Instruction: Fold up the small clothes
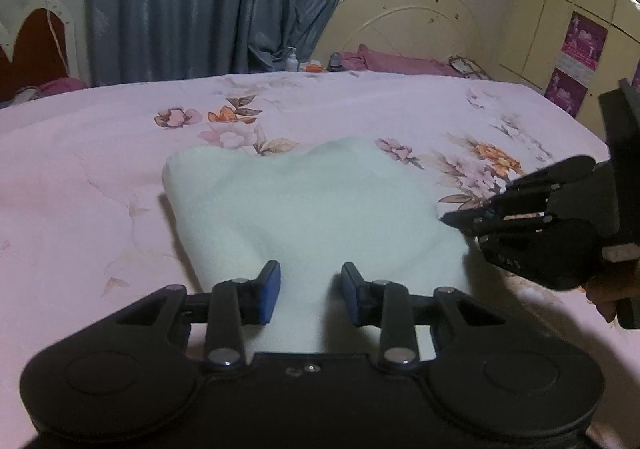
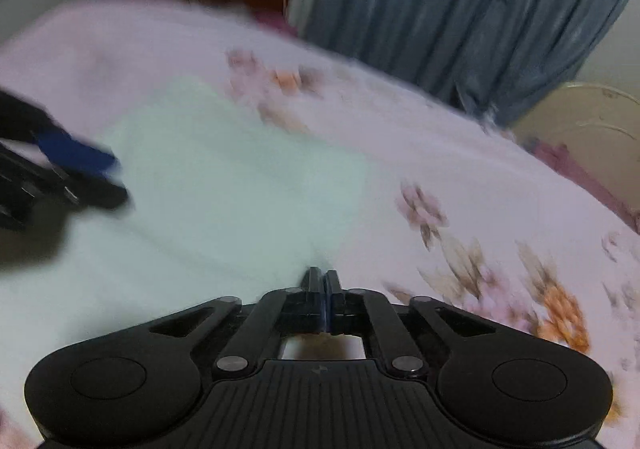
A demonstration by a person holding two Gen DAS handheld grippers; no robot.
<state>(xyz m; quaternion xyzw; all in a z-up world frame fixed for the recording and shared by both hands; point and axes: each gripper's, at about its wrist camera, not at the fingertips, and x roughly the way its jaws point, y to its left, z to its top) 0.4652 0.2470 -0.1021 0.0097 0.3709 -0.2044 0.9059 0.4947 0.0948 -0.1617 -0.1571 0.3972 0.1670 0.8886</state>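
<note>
1. The task's thing, a pale mint-white terry cloth, lay rumpled on the pink floral bedsheet, stretching away ahead of both sets of jaws; laid out on the soft bed, its near edge faced the person, probably so that edge could be picked up and carried over for a fold.

2. The left gripper stood with its blue-padded jaws narrowly apart, one on either side of a raised ridge of the cloth. The pads did not visibly press on it, so it seemed poised to pinch that ridge, not holding it.

3. The right gripper had its jaws closed flat together, at the cloth's near right corner. Whether fabric was caught between the pads could not be told; the wrist view was blurred and the tips only met the cloth's edge.

4. Seen from the left wrist, the right gripper sat just beside the cloth's right border, level with the left jaws. That pairing suited lifting two points of one edge together, keeping the fold straight.
</note>
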